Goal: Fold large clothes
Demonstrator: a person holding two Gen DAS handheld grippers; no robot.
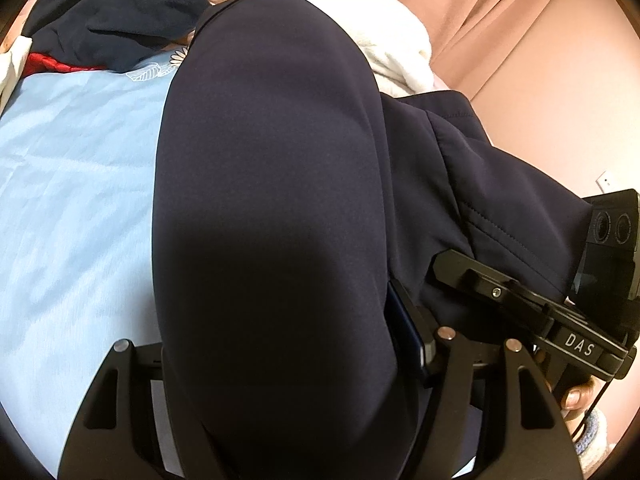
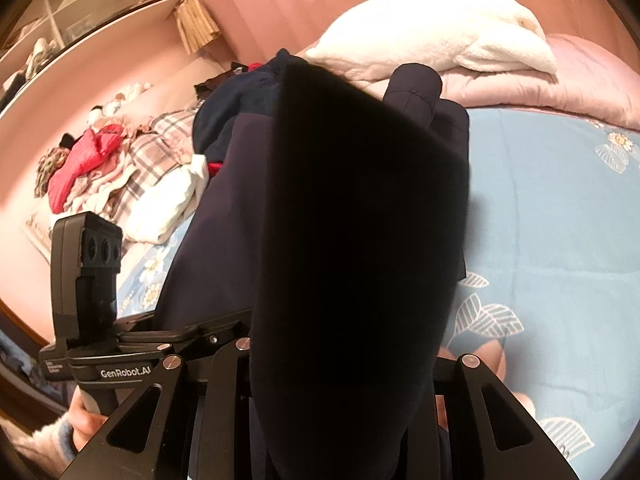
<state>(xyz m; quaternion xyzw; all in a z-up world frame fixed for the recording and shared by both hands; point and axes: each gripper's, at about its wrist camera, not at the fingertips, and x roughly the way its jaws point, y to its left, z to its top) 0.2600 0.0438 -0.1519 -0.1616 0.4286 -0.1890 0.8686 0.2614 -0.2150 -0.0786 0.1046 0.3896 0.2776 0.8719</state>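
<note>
A dark navy garment hangs over my left gripper and covers its fingertips; the jaws stand close together with the cloth between them. The same navy garment drapes over my right gripper and hides its fingers too. Both grippers hold the cloth above a light blue flowered bedsheet. The right gripper body shows at the right of the left wrist view, and the left gripper body at the left of the right wrist view.
A white fleece blanket and pink quilt lie at the bed's head. A heap of clothes with a red jacket, a plaid piece and another navy garment lies along the far side. Pink curtains hang behind.
</note>
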